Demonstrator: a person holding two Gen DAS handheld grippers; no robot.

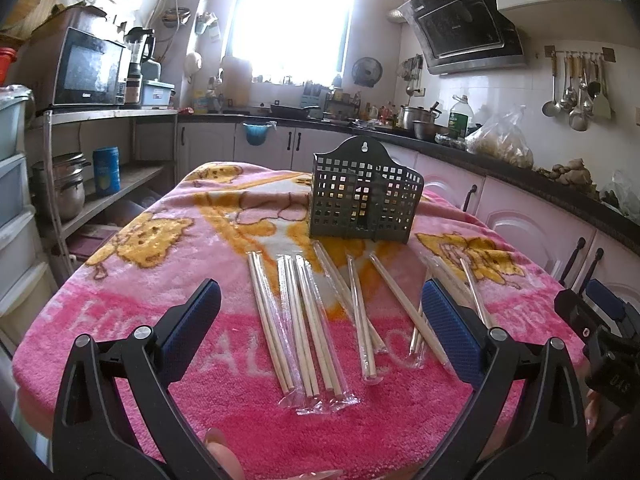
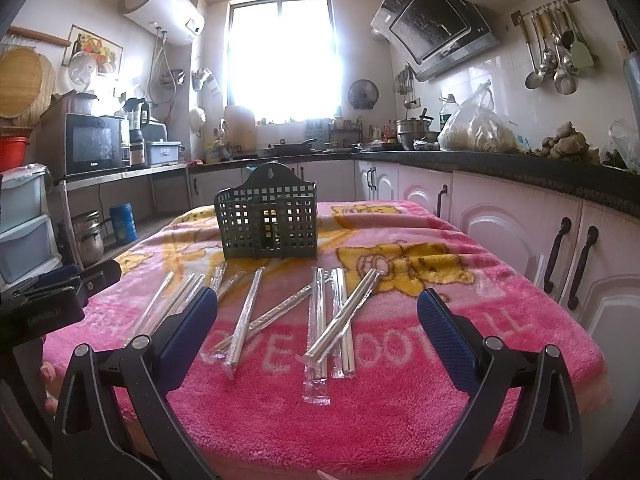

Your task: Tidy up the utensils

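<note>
While both tools hover above the near edge of the tabletop (image 1: 120,264), the left hand-held gripper (image 1: 320,312) and the right hand-held gripper (image 2: 318,316) each stand with jaws spread wide and nothing between them. Just ahead of the left hand-held gripper, between its fingers, lie the wrapped chopsticks (image 1: 304,320), scattered lengthwise on the pink blanket (image 1: 360,420); beyond them, farther forward, the perforated utensil holder (image 1: 364,196) stands upright and appears unfilled. The step in hand is judged to be a first pick. It is done well by choosing one packet lying clear of its neighbours, lowering the fingers astride it across its length, and closing near mid-length so that it hangs level; the slippery sleeve may slide, and crossed packets ahead of the right hand-held gripper (image 2: 340,316) should be left until freed. Count: one holder; roughly nine or ten packets, overlaps preventing an exact figure; two hand-held grippers.
</note>
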